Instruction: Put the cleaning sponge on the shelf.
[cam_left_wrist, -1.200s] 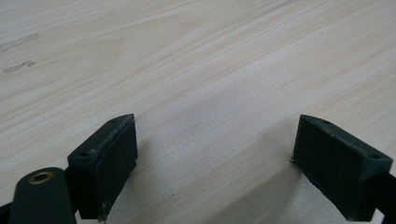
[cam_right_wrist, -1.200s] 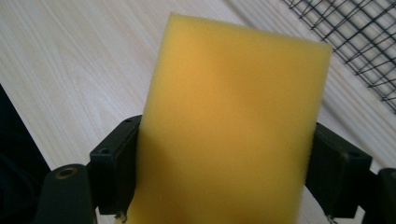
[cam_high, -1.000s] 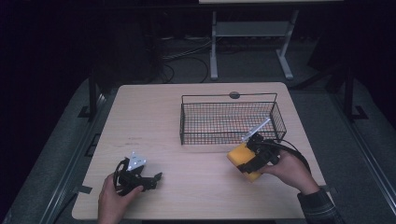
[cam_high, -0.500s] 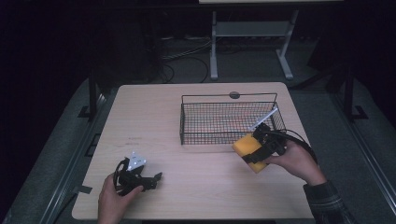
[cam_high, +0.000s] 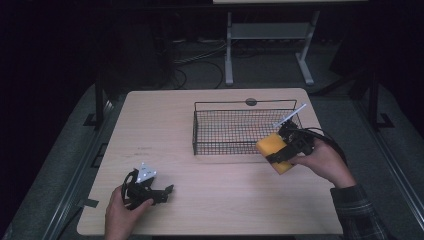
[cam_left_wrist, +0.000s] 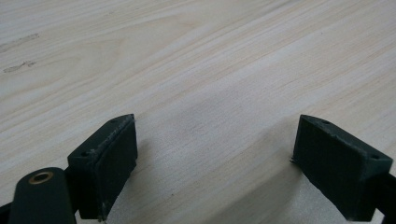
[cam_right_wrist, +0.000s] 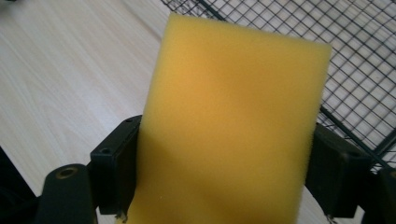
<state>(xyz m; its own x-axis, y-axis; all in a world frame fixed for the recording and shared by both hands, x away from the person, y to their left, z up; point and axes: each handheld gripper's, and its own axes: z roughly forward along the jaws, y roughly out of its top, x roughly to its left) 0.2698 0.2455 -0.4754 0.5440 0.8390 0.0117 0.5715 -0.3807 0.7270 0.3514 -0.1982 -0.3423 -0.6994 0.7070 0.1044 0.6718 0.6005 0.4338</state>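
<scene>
Yellow foam sponge (cam_high: 275, 151), a plain rectangular block, clamped across its width between the jaws of the right gripper (cam_high: 284, 153). It sits tilted, apparently clear of the tabletop, at the wire basket's (cam_high: 225, 148) 5 o'clock corner.

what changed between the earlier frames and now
The right gripper, clamped on the yellow sponge, rose and carried it up to the near rim of the wire basket. The left gripper stayed resting open on the table; the basket did not move.
</scene>
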